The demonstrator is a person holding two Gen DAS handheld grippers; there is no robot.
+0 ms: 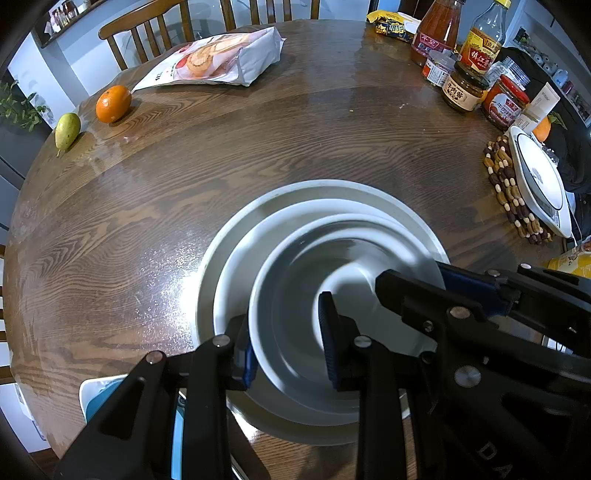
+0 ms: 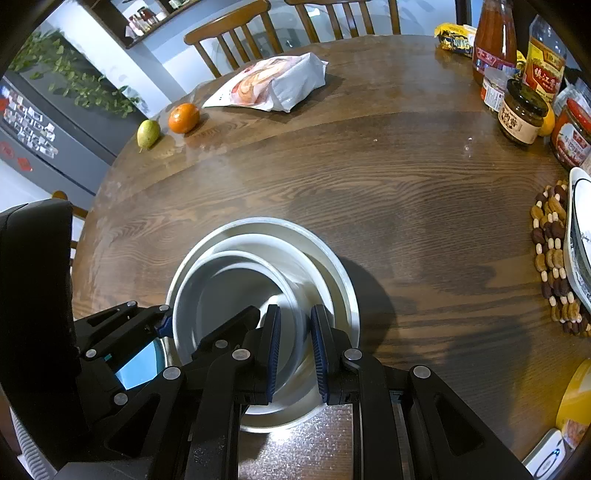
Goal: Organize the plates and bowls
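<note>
Three white dishes are nested on the round wooden table [image 1: 258, 147]: a wide plate [image 1: 314, 186] at the bottom, a smaller plate [image 1: 236, 266] in it, and a bowl [image 1: 295, 266] on top. My left gripper [image 1: 288, 347] is shut on the bowl's left rim, one pad outside the wall and one inside. My right gripper [image 2: 295, 354] is shut on the bowl's [image 2: 221, 288] right rim, which runs up between its blue pads. In the left wrist view the right gripper [image 1: 424, 282] straddles that same rim. The wide plate [image 2: 334, 266] lies under both.
At the far left lie a pear [image 1: 67, 129], an orange [image 1: 113, 103] and a food bag [image 1: 218, 59]. Sauce jars and bottles [image 1: 465, 88] crowd the far right. A white dish [image 1: 539, 177] rests on a beaded trivet [image 1: 506, 184]. A blue-and-white object [image 1: 99, 395] lies at the near left edge. Chairs [image 2: 229, 33] stand behind.
</note>
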